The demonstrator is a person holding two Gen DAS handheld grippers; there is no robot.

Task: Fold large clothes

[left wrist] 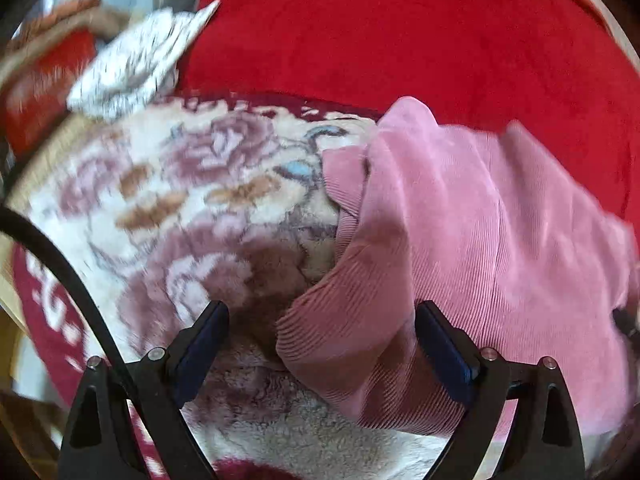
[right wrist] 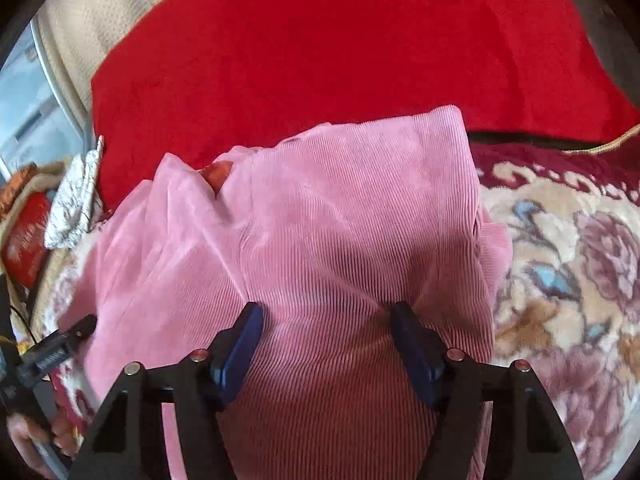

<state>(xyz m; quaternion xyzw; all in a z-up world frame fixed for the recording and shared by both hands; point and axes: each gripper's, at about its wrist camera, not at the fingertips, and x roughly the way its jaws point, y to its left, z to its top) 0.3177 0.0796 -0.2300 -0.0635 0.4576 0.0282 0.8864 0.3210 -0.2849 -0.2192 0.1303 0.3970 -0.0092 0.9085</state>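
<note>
A pink ribbed garment [right wrist: 320, 216] lies bunched on a floral plush blanket [right wrist: 568, 280]. In the left wrist view the garment [left wrist: 460, 216] fills the right half, with a folded edge reaching between the fingers. My left gripper [left wrist: 322, 312] is open over that edge and the blanket [left wrist: 192, 200], gripping nothing. My right gripper [right wrist: 326, 312] is open with its jaws wide, directly over the garment's middle; the cloth lies between the fingers without being pinched. The left gripper's tip [right wrist: 72, 336] shows at the garment's left edge in the right wrist view.
A red blanket [right wrist: 320, 48] lies beyond the garment. A white speckled cloth [left wrist: 136, 60] and a red package [right wrist: 28, 240] sit at the far left. A black cable [left wrist: 60, 268] crosses the left of the left wrist view.
</note>
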